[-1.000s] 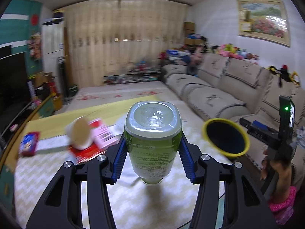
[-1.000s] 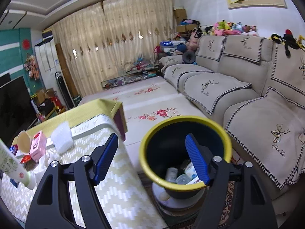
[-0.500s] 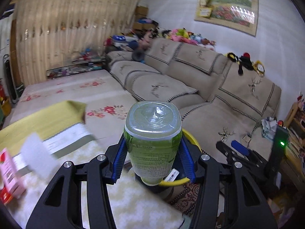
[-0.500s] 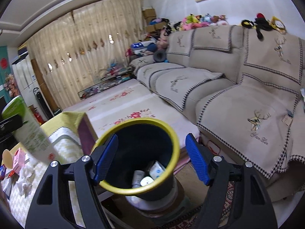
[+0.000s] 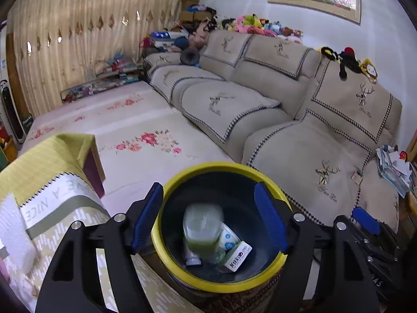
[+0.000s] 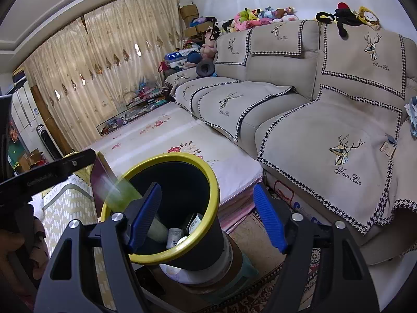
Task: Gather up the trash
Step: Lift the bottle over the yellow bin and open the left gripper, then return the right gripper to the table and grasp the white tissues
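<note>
Left gripper (image 5: 208, 216) fingers opening, nothing between them; green bottle (image 5: 202, 230) blurred, dropping inside yellow-rimmed bin (image 5: 224, 285) beside table (image 5: 47, 161) corner; right gripper (image 6: 207, 215) fingers spread, empty; "NICE" legible on table runner (image 5: 49, 204); "Yan Xin" on sofa covers (image 6: 348, 177).

Green bottle (image 5: 202, 230) motion-blurred inside bin (image 5: 260, 172); label unreadable.

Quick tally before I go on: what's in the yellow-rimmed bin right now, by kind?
Green drink bottle: 1
Small white bottles: 2
Printed white carton: 1
Total: 4 visible in the bin; more may lie hidden underneath.
</note>
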Motion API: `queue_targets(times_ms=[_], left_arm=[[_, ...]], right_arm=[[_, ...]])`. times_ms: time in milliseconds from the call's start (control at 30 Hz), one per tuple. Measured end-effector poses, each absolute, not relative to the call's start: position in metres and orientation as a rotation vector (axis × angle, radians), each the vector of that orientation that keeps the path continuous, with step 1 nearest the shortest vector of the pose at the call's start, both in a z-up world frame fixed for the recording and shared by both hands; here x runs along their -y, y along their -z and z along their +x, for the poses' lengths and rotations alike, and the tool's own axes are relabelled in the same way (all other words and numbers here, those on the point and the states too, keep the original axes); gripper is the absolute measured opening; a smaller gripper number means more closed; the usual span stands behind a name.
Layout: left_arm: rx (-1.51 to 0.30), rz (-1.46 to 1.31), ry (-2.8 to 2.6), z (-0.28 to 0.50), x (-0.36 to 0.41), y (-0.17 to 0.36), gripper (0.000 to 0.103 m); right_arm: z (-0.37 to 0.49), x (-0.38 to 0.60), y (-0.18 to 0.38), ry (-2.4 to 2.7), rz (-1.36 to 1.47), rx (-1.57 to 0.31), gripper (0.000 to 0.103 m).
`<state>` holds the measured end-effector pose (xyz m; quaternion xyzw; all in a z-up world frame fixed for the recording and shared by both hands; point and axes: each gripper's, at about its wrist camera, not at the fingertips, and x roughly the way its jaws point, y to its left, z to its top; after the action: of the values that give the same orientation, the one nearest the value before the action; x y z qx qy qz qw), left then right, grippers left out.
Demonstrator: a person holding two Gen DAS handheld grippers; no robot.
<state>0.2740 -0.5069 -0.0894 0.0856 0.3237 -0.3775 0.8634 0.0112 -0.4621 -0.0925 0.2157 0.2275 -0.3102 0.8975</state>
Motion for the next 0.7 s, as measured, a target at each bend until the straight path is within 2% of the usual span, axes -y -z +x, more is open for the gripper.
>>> queue_targets(times_ms=[100,400,700], left_arm=[[-0.631,0.159,0.772,0.263,0.49,0.072,0.079],[-0.508,0.046,0.662,0.214,0.337,0.017,0.092],[-0.439,-0.024,0.287,0.203,0.147,0.003,0.092]], right_arm=[[0.013,0.46,0.093,0.629,0.447,-0.474,0.069],[0.039,0.414,0.09,0.517,0.403,-0.512,0.07],[0.084,0.326,0.074,0.32,0.312,-0.55,0.072]])
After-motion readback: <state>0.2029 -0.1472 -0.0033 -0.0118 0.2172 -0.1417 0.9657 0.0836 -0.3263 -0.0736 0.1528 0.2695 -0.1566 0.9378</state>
